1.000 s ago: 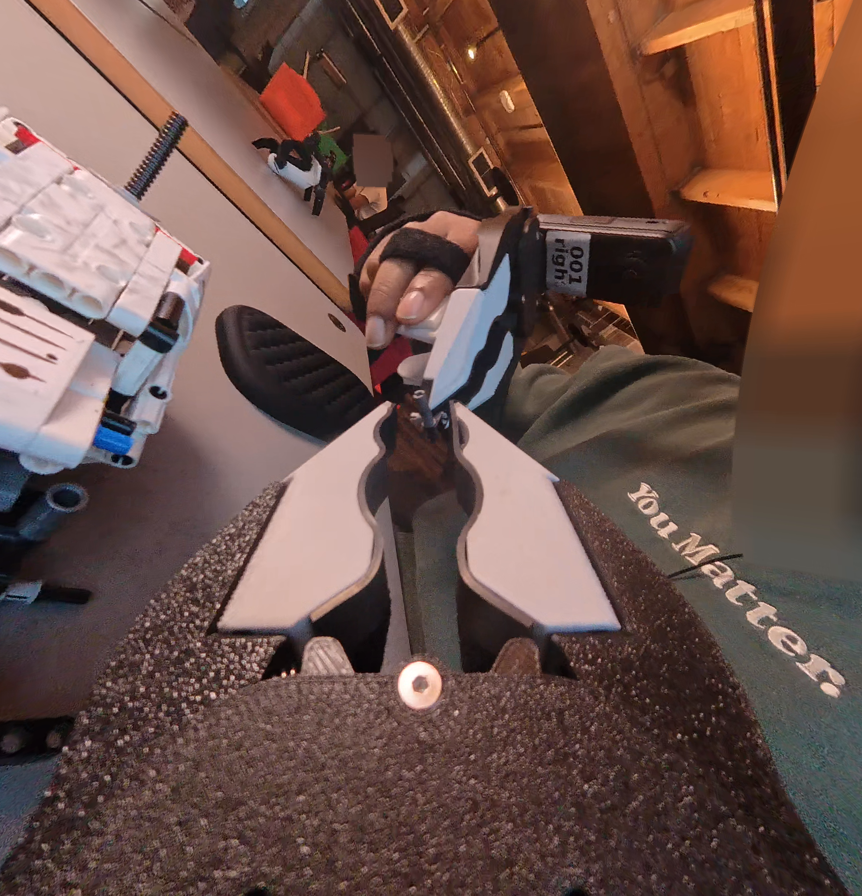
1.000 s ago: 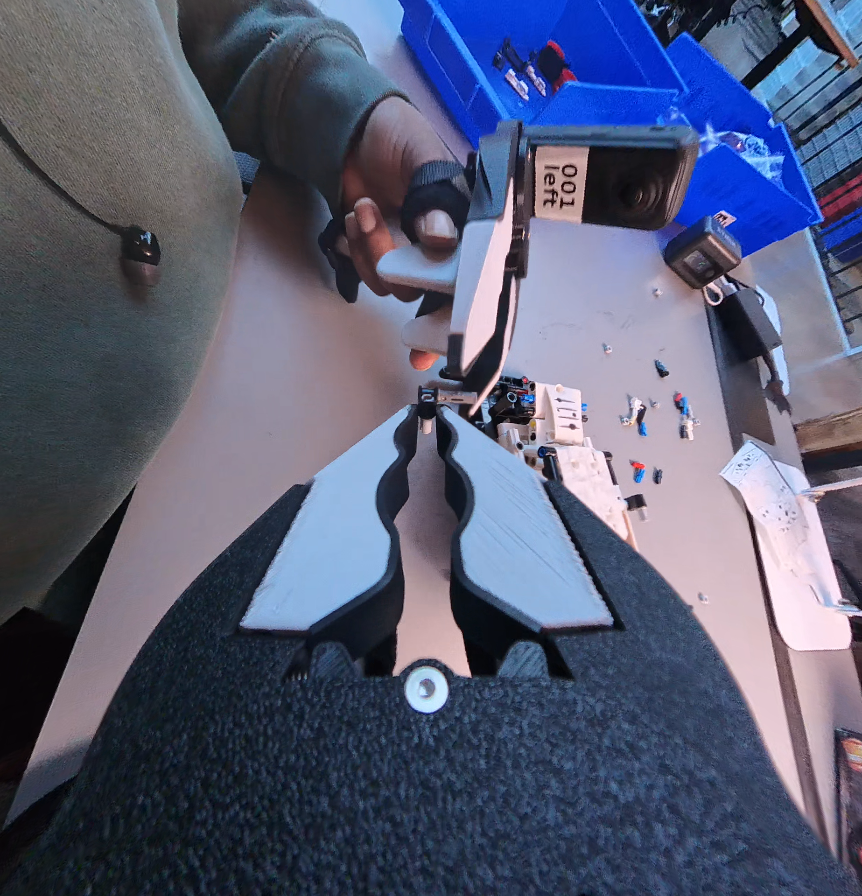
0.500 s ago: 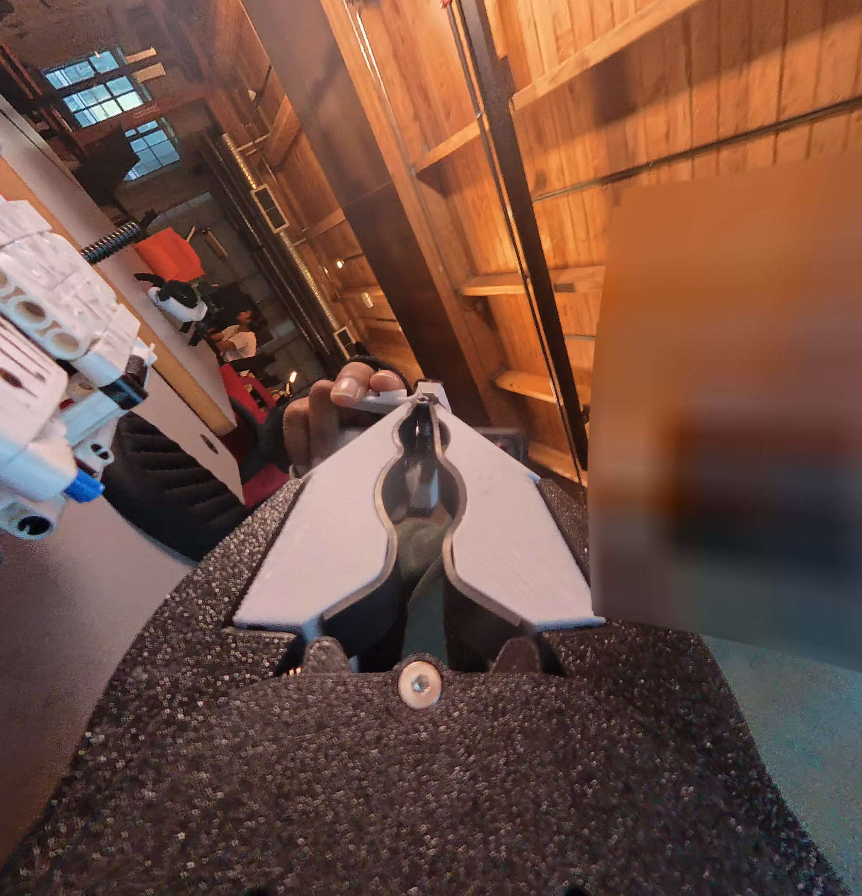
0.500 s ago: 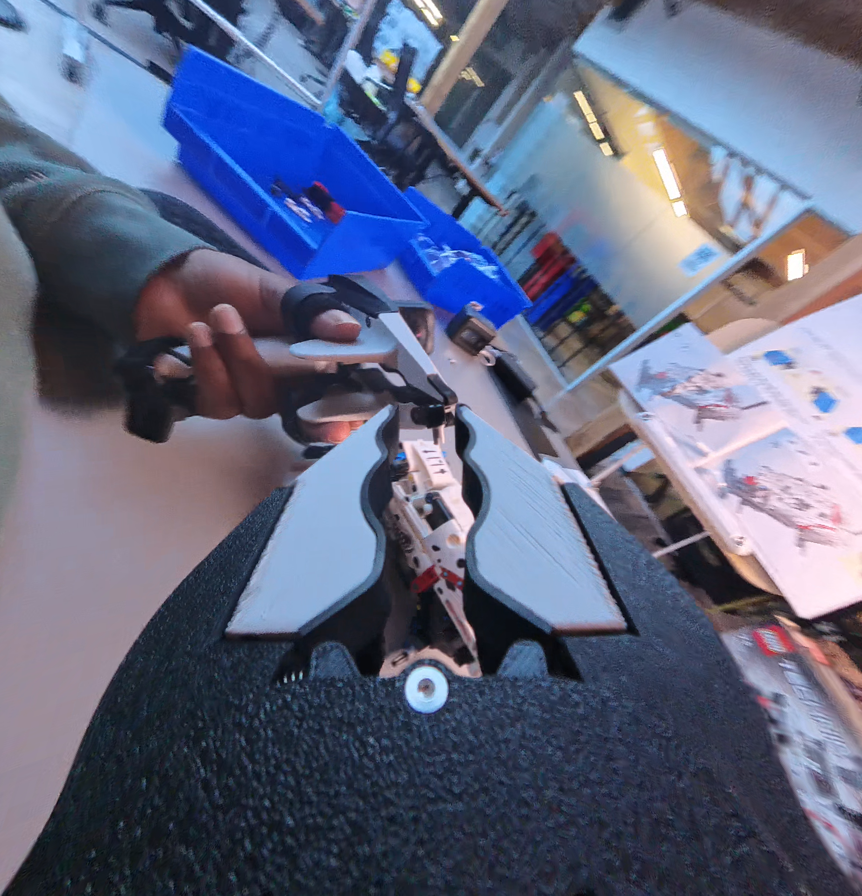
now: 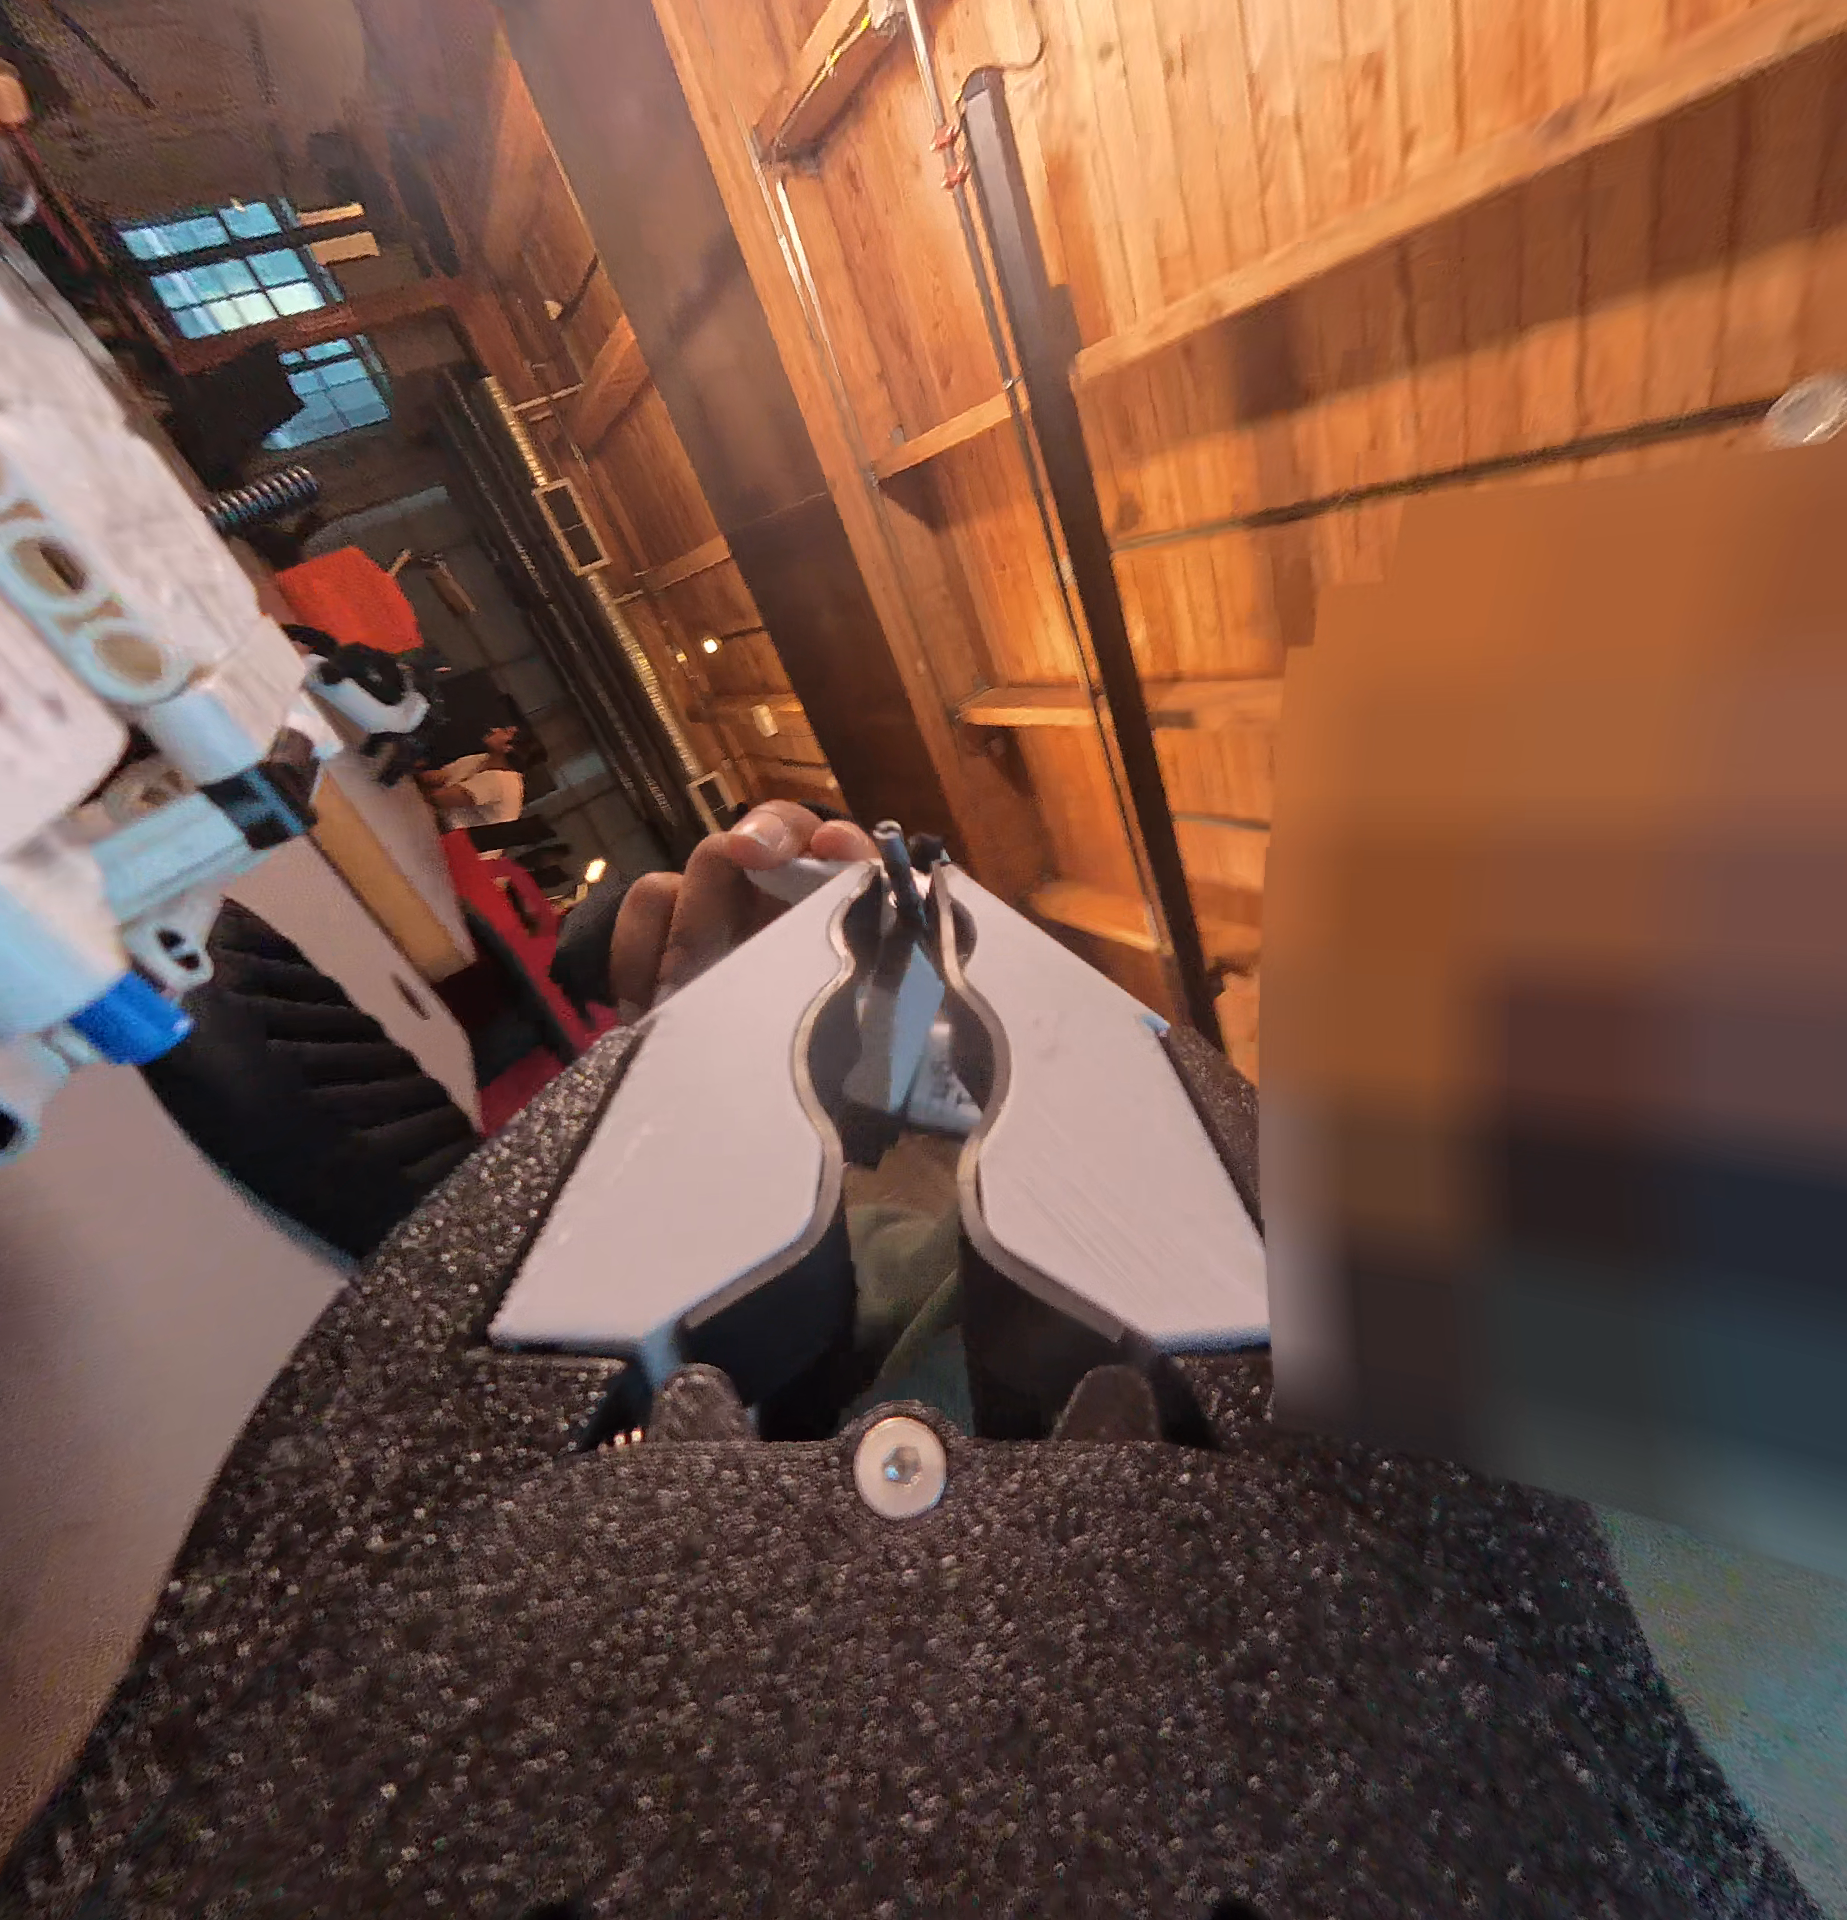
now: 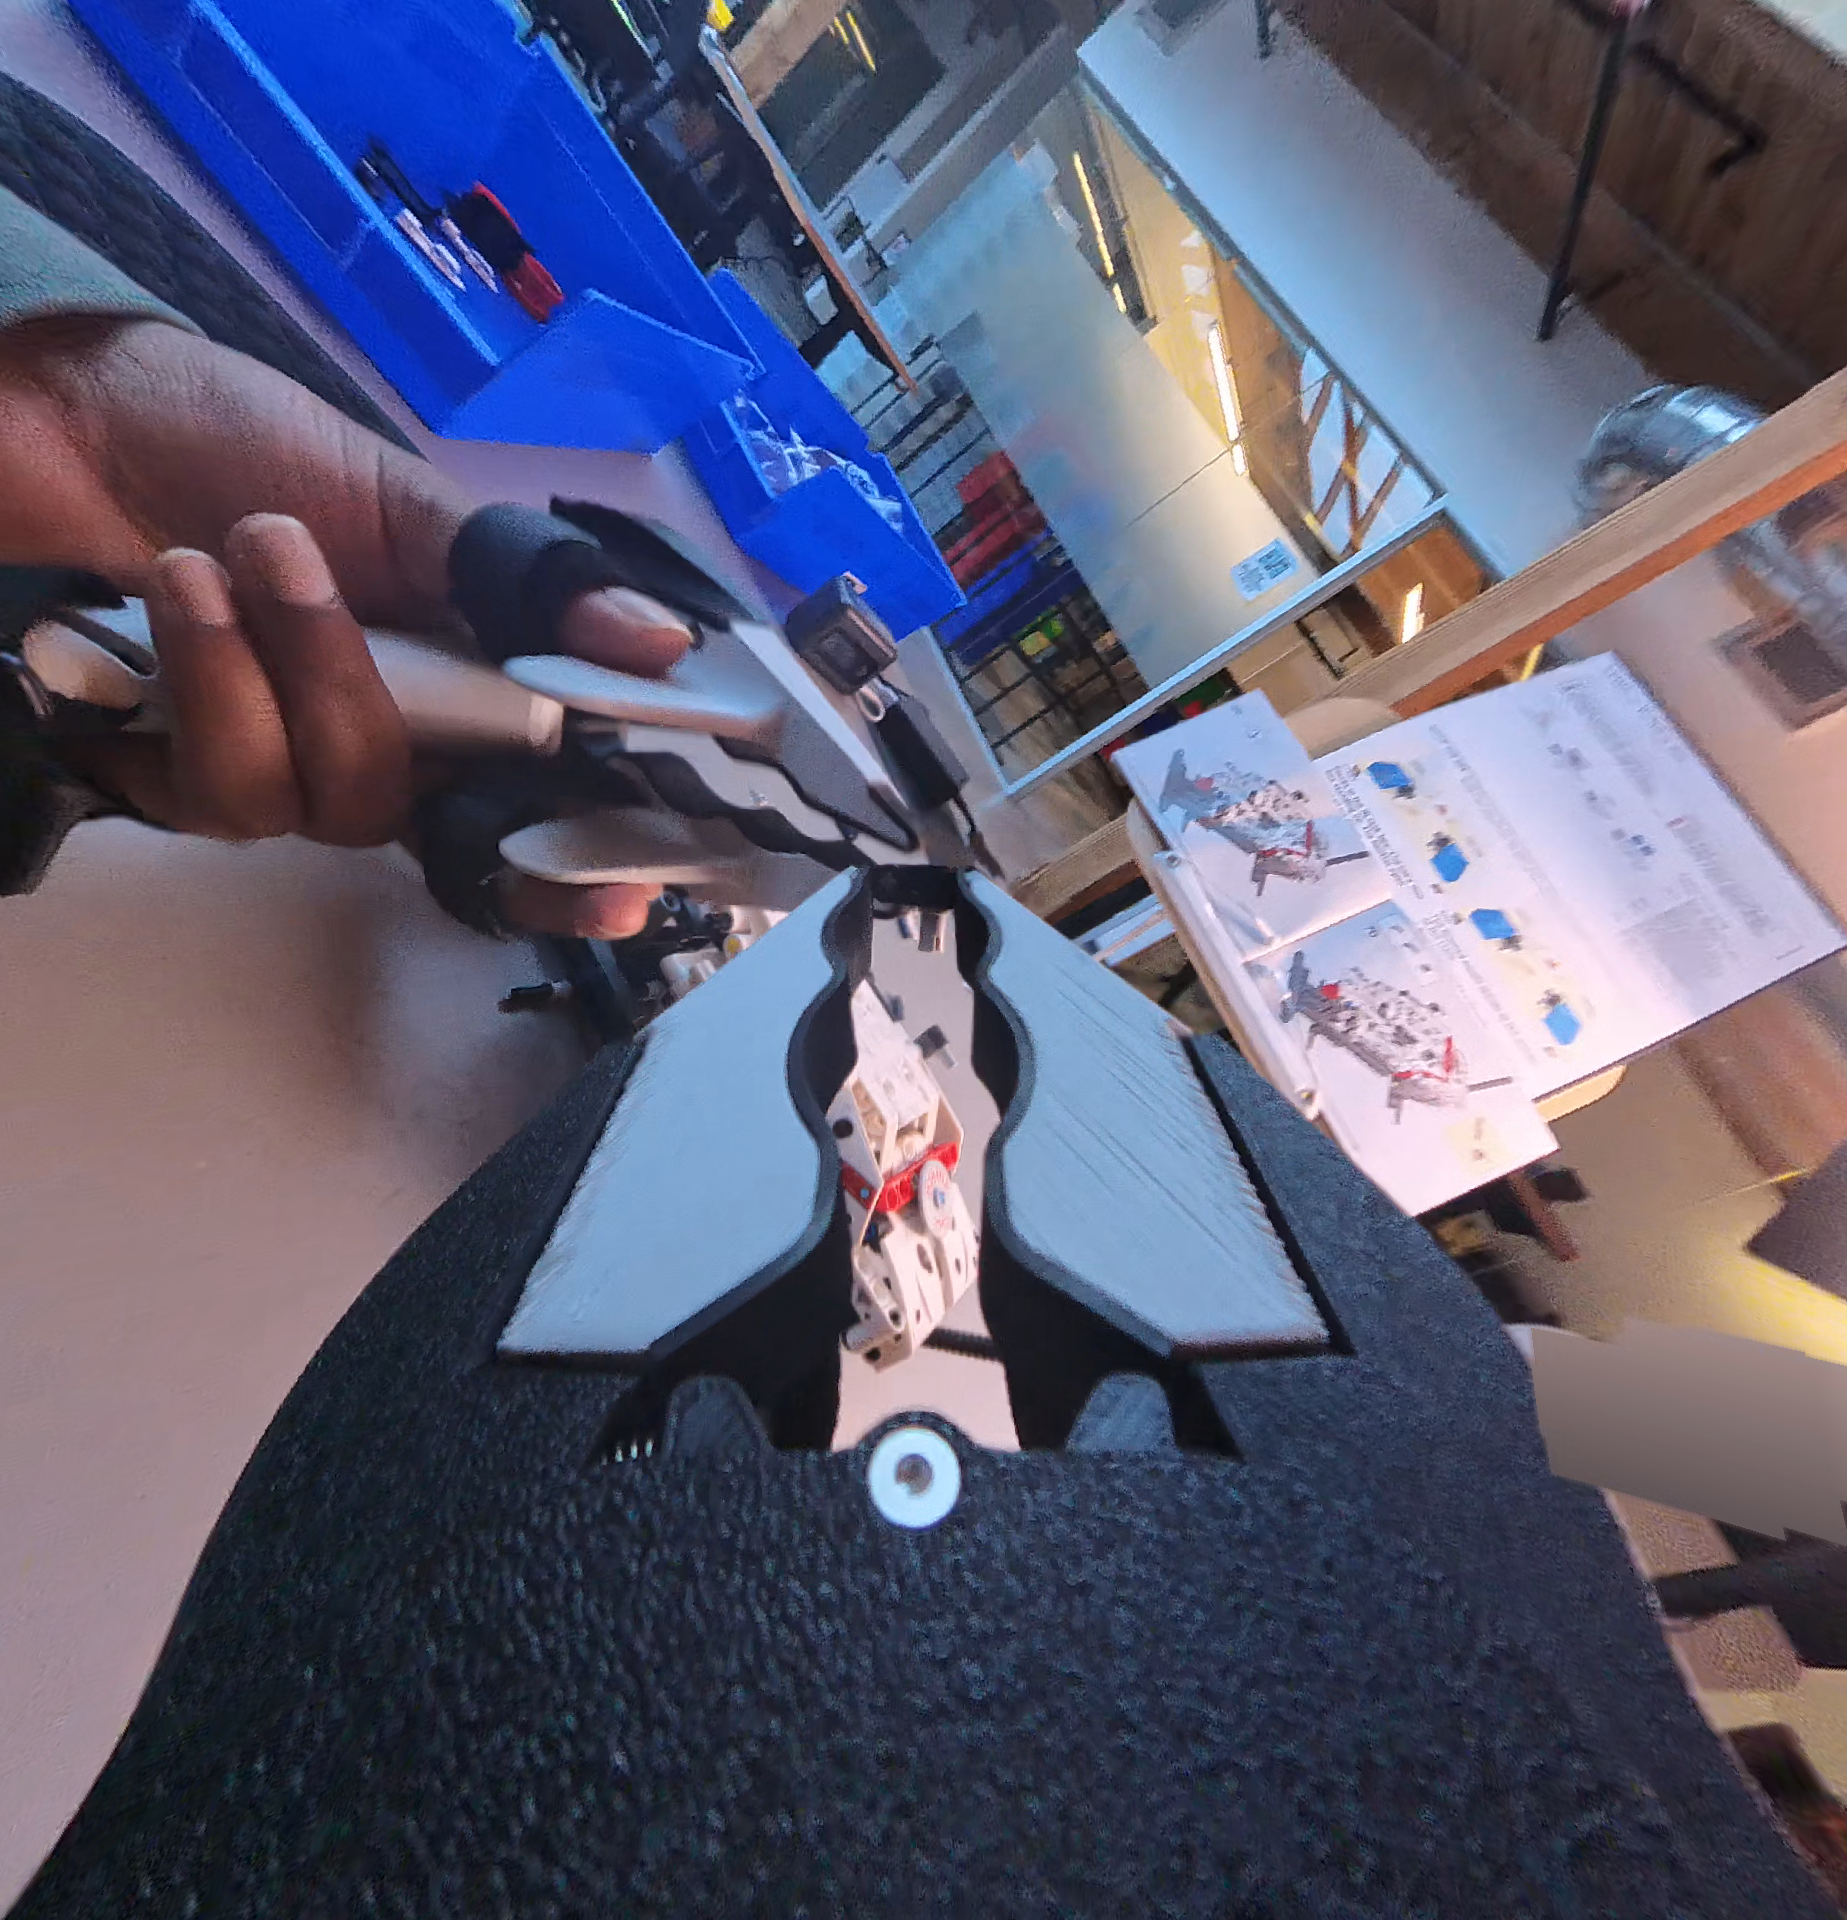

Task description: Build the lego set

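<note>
white lego model (image 6: 903,1174) with red trim, lying on the table at frame centre, small dark lego piece (image 6: 911,885) just above it, pinched at the fingertips

Right wrist view: booklet (image 6: 1470,904) open on its stand, pages carry printed lines, step pictures and blue boxes, all too small for me to read. Small printed sticker (image 6: 1264,568) on the glass wall, blurred. Round sticker on the model (image 6: 934,1184), illegible. Left wrist view: dark marks on the model's white panel (image 5: 5,686), blurred. Nothing legible anywhere.
</note>
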